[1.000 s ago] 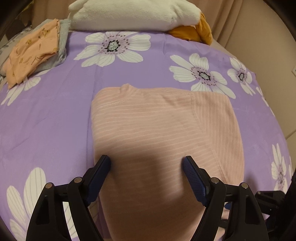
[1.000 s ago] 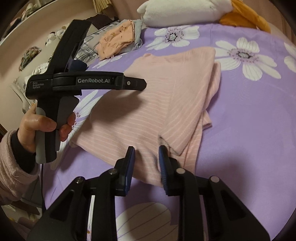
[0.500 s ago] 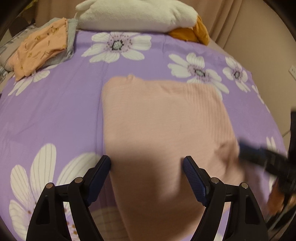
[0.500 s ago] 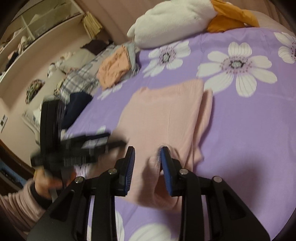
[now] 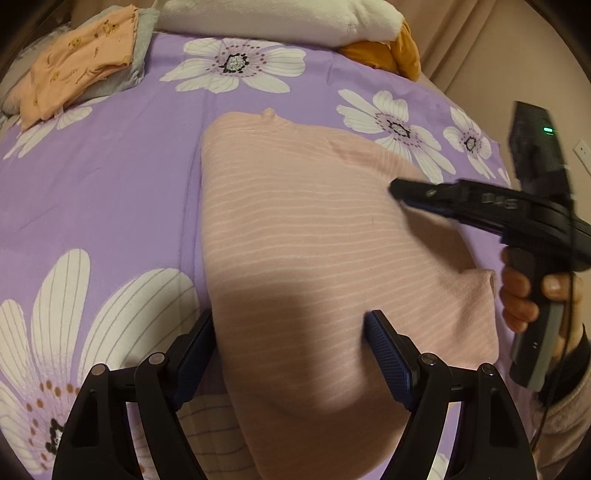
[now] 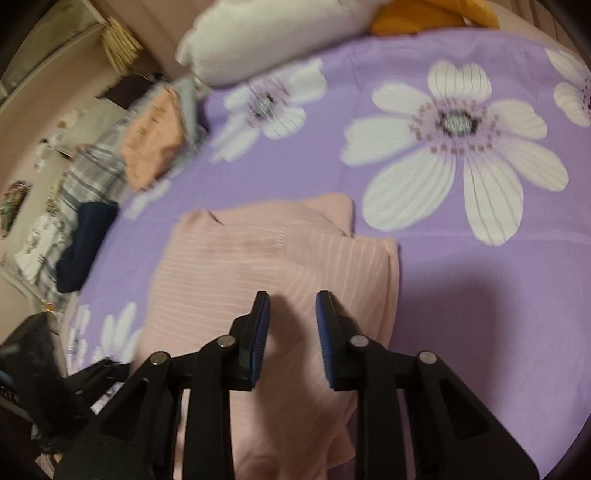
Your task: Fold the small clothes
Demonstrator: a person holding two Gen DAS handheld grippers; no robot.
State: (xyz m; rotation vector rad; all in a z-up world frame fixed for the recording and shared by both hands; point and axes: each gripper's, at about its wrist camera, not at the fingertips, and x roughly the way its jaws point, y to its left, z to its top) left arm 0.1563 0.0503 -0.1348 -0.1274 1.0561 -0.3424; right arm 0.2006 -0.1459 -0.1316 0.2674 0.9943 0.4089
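Left wrist view: we see the left gripper (image 5: 291, 339) with its jaws spread wide over the near part of a pink striped garment (image 5: 314, 251), which lies folded on the purple flowered bedsheet (image 5: 110, 192). No cloth is pinched between its pads. To the right, a hand (image 5: 524, 291) holds the right gripper (image 6: 291, 317) above the garment's right edge. In the right wrist view, its jaws have just been closing; they stand narrowly apart over the garment, and we cannot tell whether any fabric is caught between them. A folded orange garment (image 5: 77, 62) rests on grey cloth at the far left corner, beside a white pillow (image 5: 280, 18).
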